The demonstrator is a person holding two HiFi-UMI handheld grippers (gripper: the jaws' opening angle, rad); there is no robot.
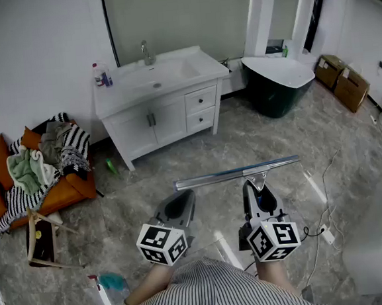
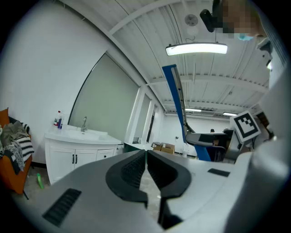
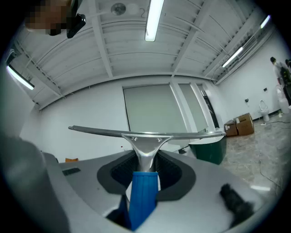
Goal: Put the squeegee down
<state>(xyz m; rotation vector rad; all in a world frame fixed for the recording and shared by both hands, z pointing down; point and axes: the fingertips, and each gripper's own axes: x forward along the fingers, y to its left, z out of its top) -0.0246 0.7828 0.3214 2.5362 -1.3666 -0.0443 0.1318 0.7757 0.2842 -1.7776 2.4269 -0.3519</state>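
Note:
The squeegee (image 1: 236, 173) has a long metal blade on a silver neck and a blue handle (image 3: 142, 191). My right gripper (image 1: 259, 188) is shut on that handle and holds the blade level, out in front of me above the floor. In the right gripper view the blade (image 3: 145, 133) spans the picture above the jaws. My left gripper (image 1: 179, 204) hovers beside it to the left, jaws together with nothing between them. From the left gripper view (image 2: 146, 157) the squeegee blade (image 2: 177, 98) rises at the right.
A white vanity with a sink (image 1: 156, 98) stands ahead against the wall. A dark green tub (image 1: 276, 81) is at the right, cardboard boxes (image 1: 341, 79) behind it. An orange seat piled with clothes (image 1: 36, 165) and a small wooden stool (image 1: 42, 238) are at the left. Grey tiled floor (image 1: 179, 166) lies below.

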